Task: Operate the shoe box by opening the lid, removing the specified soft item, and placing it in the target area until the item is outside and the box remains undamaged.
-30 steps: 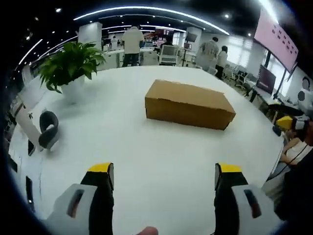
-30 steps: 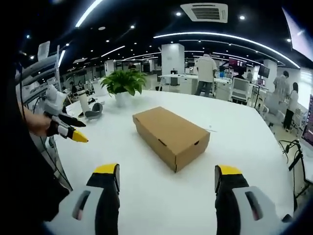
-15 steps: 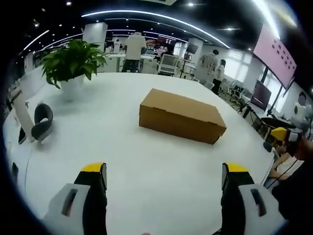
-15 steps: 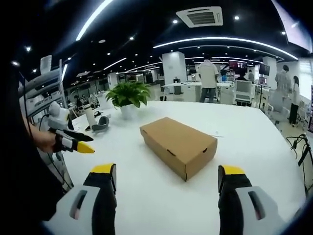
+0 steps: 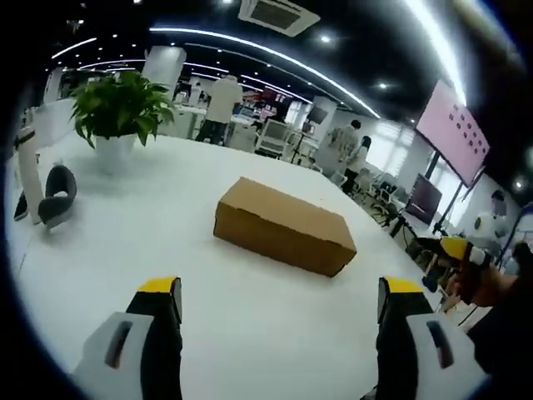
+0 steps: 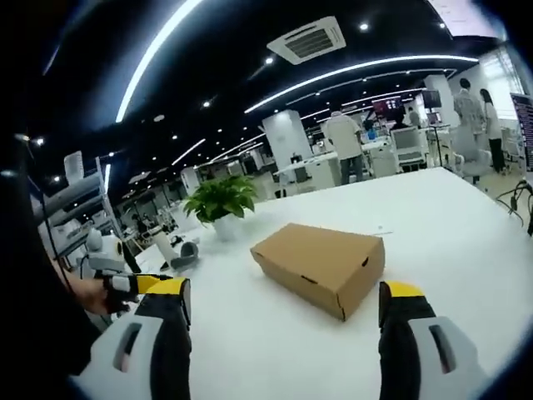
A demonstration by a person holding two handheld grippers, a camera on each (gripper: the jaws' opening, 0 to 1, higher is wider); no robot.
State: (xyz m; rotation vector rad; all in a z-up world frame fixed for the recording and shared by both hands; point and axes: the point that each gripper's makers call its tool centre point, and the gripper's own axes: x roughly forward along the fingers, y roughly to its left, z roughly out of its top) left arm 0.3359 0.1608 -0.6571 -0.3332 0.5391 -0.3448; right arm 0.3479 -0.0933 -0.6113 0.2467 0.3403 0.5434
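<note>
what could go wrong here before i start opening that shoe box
The shoe box lies shut and unheld on the smooth white table; with both tongs open and apart from it, prying with one alone may slide it instead of lifting the lid. Pinching the thin cardboard could crease it. The potted plant stands behind it, so a hard shove might reach it.

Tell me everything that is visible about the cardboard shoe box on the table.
The shoe box is a plain brown cardboard box, long and low, with its lid shut flat on top. The right gripper view shows small slots along the lid's edge. It lies flat on the white table, set at an angle to both views, beyond both open tools. Nothing touches it except the table, and it looks undamaged.
</note>
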